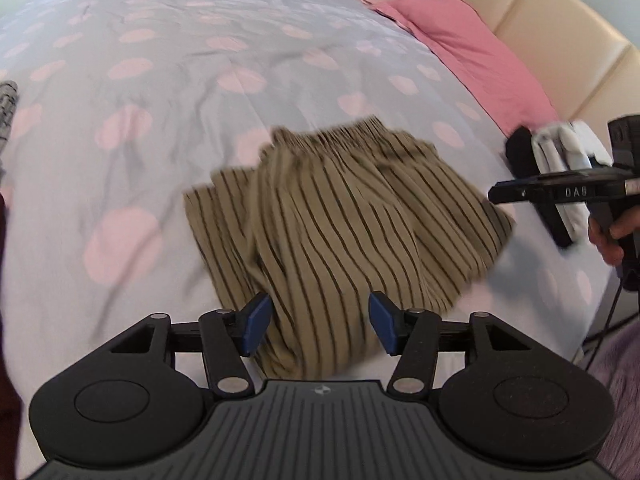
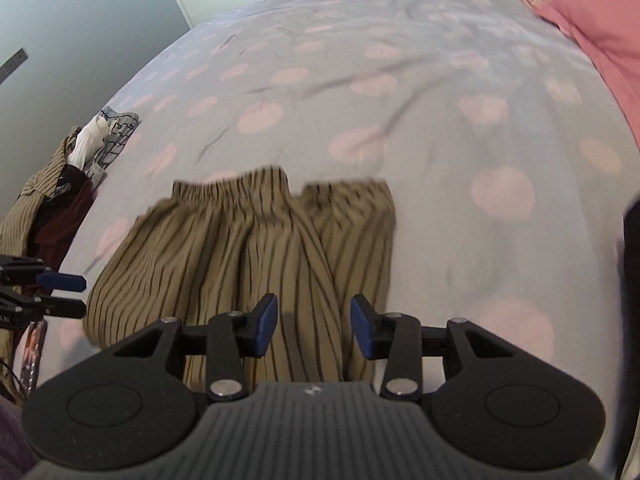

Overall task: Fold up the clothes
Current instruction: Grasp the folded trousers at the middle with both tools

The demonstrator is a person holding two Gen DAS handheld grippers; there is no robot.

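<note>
Tan shorts with dark stripes (image 1: 344,216) lie crumpled on the bed, elastic waistband at the far side; they also show in the right wrist view (image 2: 248,248). My left gripper (image 1: 318,328) is open, its blue pads on either side of the near edge of the shorts, just above the cloth. My right gripper (image 2: 314,328) is open over the near edge too. The right gripper shows from the side in the left wrist view (image 1: 560,192), and the left gripper's fingers (image 2: 60,280) show at the left edge of the right wrist view.
The bedspread (image 1: 240,80) is pale lilac with pink dots. A pink pillow (image 1: 472,52) and cream headboard (image 1: 560,32) lie at the right. Folded black and white clothes (image 1: 548,160) sit by the pillow. A pile of unfolded clothes (image 2: 68,176) lies at the left.
</note>
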